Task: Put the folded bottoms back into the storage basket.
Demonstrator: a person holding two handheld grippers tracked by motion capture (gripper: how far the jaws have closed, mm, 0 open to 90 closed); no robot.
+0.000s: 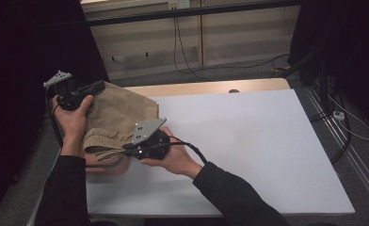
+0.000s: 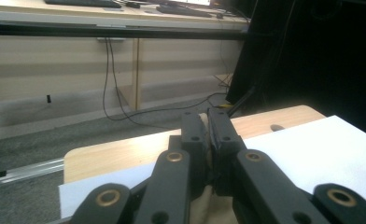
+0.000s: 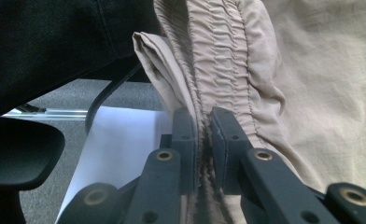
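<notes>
A tan garment (image 1: 121, 110) with a gathered elastic waistband hangs bunched over the table's left end, held between both grippers. My left gripper (image 1: 99, 86) grips its far upper edge; in the left gripper view the jaws (image 2: 207, 122) are closed together with tan cloth (image 2: 216, 205) showing between their bases. My right gripper (image 1: 126, 151) is at the near edge. In the right gripper view its jaws (image 3: 203, 126) pinch the ruched waistband (image 3: 218, 51), and the rest of the cloth (image 3: 302, 84) spreads to the right.
A white sheet (image 1: 248, 141) covers the wooden table (image 1: 196, 87), bare to the right of the garment. Dark curtains flank both sides. Cables (image 1: 182, 52) run over the grey floor beyond, and a power strip (image 1: 338, 114) lies at the right. A black sleeve (image 3: 55, 42) is close by.
</notes>
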